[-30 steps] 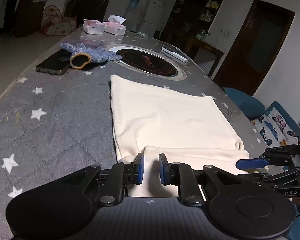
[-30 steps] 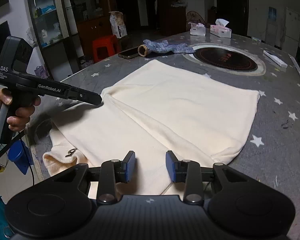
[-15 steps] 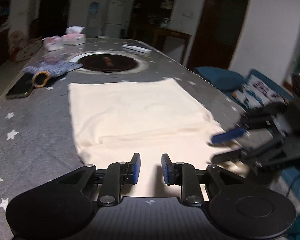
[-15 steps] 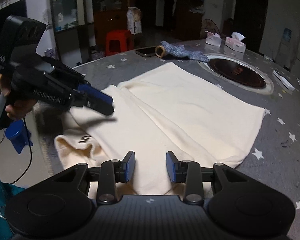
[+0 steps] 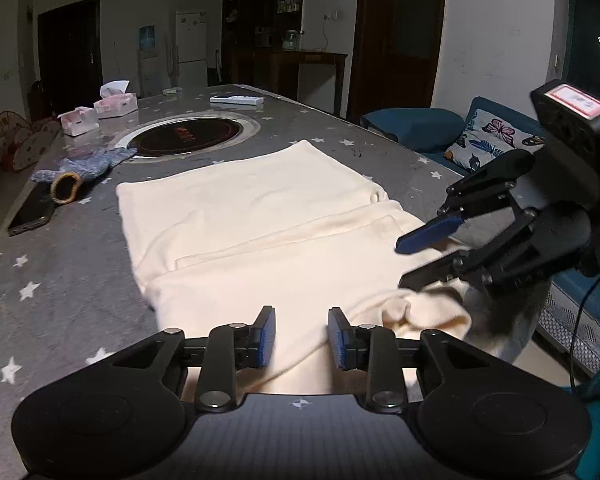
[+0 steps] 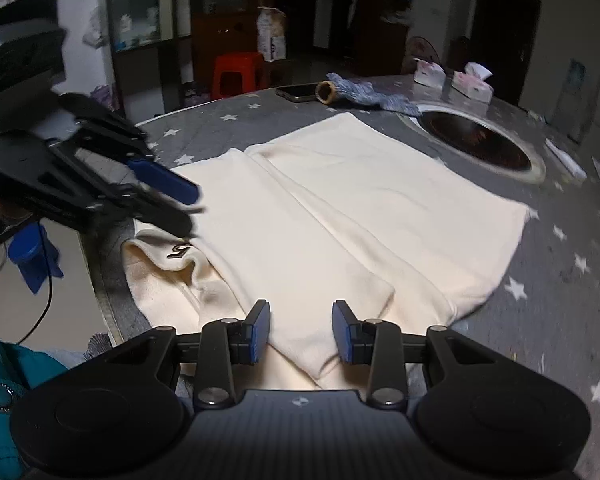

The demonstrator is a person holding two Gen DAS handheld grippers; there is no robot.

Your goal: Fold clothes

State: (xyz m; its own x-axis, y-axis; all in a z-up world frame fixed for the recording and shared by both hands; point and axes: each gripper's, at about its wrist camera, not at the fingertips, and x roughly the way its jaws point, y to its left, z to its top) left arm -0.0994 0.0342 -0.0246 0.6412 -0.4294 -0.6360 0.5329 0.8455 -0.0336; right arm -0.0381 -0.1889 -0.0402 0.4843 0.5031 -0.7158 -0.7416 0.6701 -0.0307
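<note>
Cream garment (image 5: 260, 216) lies flat, partly folded, near edge bunched

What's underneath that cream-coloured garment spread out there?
The cream garment lies on a grey star-patterned table, visible all round it. Whatever is directly beneath the fabric is covered.

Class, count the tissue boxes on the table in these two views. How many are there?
2. One tissue box with a tissue sticking up stands at the far end of the table, the other tissue box beside it. Others may lie out of view.
</note>
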